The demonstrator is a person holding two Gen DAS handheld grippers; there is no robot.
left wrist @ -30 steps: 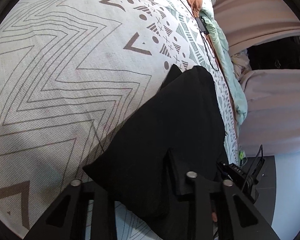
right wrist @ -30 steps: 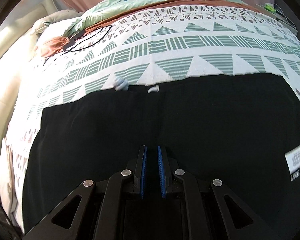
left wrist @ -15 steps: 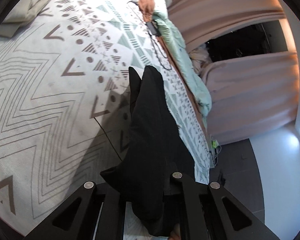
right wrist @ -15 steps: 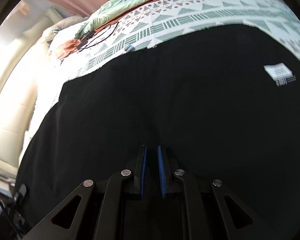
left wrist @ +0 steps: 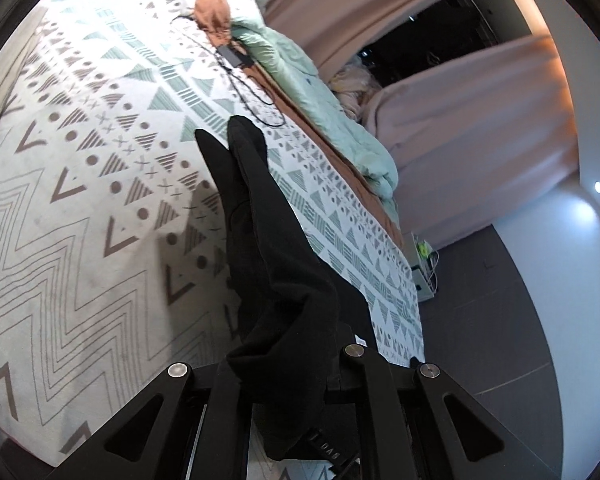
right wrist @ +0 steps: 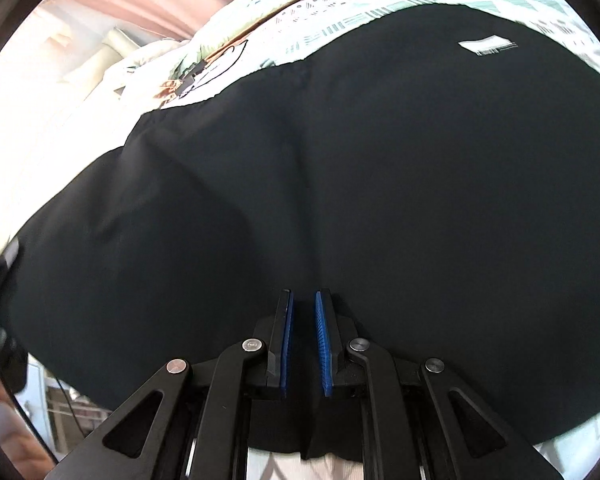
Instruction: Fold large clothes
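A large black garment (left wrist: 272, 264) is held up off the patterned bed cover (left wrist: 80, 200). In the left wrist view it hangs edge-on as a narrow black band, bunched between the jaws of my left gripper (left wrist: 288, 364), which is shut on its edge. In the right wrist view the garment (right wrist: 340, 168) spreads wide and fills most of the frame, with a white label (right wrist: 488, 46) at the upper right. My right gripper (right wrist: 303, 300) is shut on the cloth, its blue pads (right wrist: 287, 340) close together with fabric between them.
A mint quilt (left wrist: 320, 92) and a rust cloth (left wrist: 212, 4) lie along the bed's far side, with a black cable and adapter (left wrist: 236, 56). Pink curtains (left wrist: 460, 120) and a dark floor (left wrist: 500, 340) lie beyond the bed. A power strip (left wrist: 422, 272) sits on the floor.
Both grippers have risen and tilted, lifting the garment off the bed. In the left view it turned from a broad sheet to a narrow edge-on band; the right view fills with cloth.
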